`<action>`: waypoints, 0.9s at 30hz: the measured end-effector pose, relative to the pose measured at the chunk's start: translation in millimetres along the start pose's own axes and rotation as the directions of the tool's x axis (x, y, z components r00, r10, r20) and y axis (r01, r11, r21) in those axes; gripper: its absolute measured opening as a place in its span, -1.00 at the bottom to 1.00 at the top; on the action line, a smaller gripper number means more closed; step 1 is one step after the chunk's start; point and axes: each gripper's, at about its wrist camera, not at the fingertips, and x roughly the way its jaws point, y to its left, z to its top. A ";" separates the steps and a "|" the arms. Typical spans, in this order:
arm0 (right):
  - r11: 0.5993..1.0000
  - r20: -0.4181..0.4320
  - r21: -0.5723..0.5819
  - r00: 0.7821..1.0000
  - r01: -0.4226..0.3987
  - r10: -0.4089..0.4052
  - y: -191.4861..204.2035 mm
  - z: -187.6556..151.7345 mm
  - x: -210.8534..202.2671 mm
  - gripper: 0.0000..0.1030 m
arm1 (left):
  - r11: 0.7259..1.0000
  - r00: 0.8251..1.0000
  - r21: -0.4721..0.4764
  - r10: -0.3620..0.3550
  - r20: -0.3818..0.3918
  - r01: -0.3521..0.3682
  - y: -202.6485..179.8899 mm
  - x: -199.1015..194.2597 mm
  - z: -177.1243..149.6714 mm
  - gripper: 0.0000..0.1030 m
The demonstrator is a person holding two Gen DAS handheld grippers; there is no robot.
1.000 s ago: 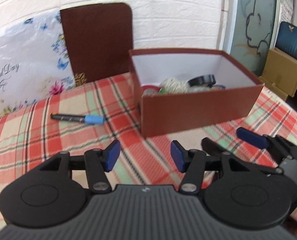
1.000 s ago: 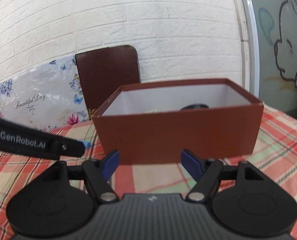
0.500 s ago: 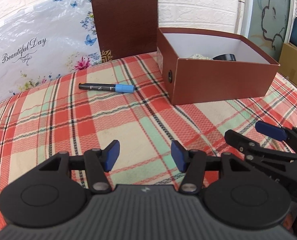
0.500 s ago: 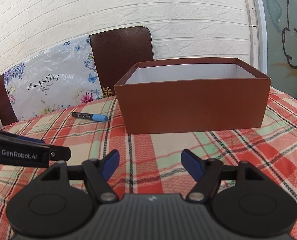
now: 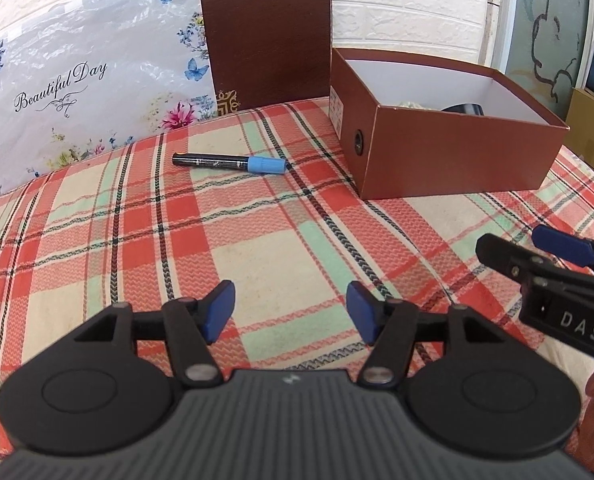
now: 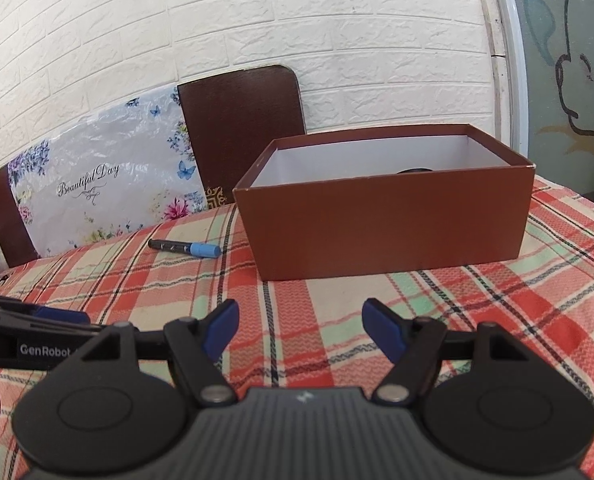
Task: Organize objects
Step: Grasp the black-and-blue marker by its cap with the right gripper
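Marker point(image 5: 229, 162) flat on plaid cloth point(image 5: 257, 240) beside brown box point(image 5: 449, 152), unfetched; left gripper point(image 5: 289, 312) and right gripper point(image 6: 299, 330) spread, empty, well short — reach and pinch likely next.

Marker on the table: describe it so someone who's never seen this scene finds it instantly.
Start at the open brown box on the plaid tablecloth. Just off its left end, in front of the brown chair back, the marker lies flat on the cloth, apart from the box. It is the only loose item there: black barrel, light blue cap pointing toward the box.
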 end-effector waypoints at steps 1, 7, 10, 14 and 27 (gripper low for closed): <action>1.000 -0.004 -0.007 1.000 -0.002 0.002 2.1 -0.4 1.0 0.37 | 1.000 1.000 -0.003 0.001 0.000 -0.001 1.4 0.1 -0.3 0.24; 0.999 -0.026 -0.039 1.000 -0.011 0.010 11.3 -2.1 7.4 0.37 | 1.000 1.000 -0.024 0.008 -0.008 -0.009 13.7 5.9 -1.8 0.24; 0.999 -0.040 -0.050 0.999 -0.013 0.011 15.3 -3.6 11.7 0.37 | 0.999 1.000 -0.035 0.016 -0.015 -0.016 20.4 10.0 -2.8 0.25; 0.998 -0.054 -0.061 0.999 -0.010 0.007 19.5 -4.9 16.7 0.37 | 0.999 1.000 -0.046 0.019 -0.025 -0.020 28.9 15.1 -3.6 0.26; 0.986 -0.098 -0.152 0.993 -0.075 0.060 55.6 -6.1 37.3 0.37 | 0.992 0.996 -0.093 0.085 -0.031 -0.087 68.3 31.8 -9.9 0.33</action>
